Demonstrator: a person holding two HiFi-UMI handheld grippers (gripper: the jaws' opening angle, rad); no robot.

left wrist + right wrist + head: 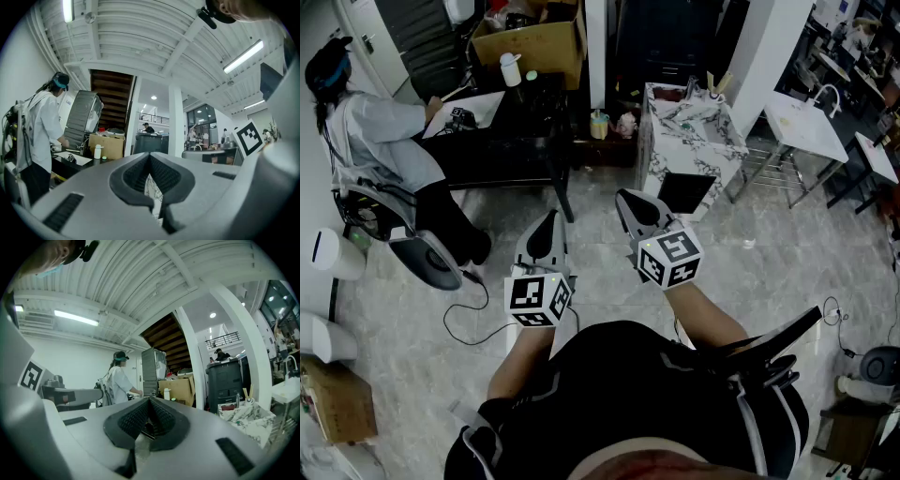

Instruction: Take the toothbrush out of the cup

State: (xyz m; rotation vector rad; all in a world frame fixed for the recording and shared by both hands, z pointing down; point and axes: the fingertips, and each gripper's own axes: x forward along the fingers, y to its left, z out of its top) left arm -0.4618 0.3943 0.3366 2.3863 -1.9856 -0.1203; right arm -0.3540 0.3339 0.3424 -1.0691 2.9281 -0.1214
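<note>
Left gripper (548, 221): jaws pressed together with nothing between them. It is held level over the pale floor (600, 253) and aims toward 12 o'clock. Its own view (150, 158) shows the ribbed pads meeting.
Right gripper (628, 199): jaws likewise closed and empty. It is level, just beside the left one at its 3 o'clock. Its own view (150, 401) shows the pads meeting at the tips.
Cup (713, 93): stands at the far edge of the marble-patterned table (675, 141), about 1 o'clock from the right gripper and well apart from both. It also shows in the right gripper view (247, 402).
Toothbrush (724, 82): pale sticks (244, 393) lean out of the cup. One of them is probably the brush, but they are too small to be sure.
Person in white top (380, 141): at 10 o'clock, at a dark desk (506, 141).
Cardboard box (530, 42): at 11 o'clock, beyond the desk.
White bottle (512, 69): just in front of the box.
White table (806, 127): at 2 o'clock, beyond the marble-patterned one.
</note>
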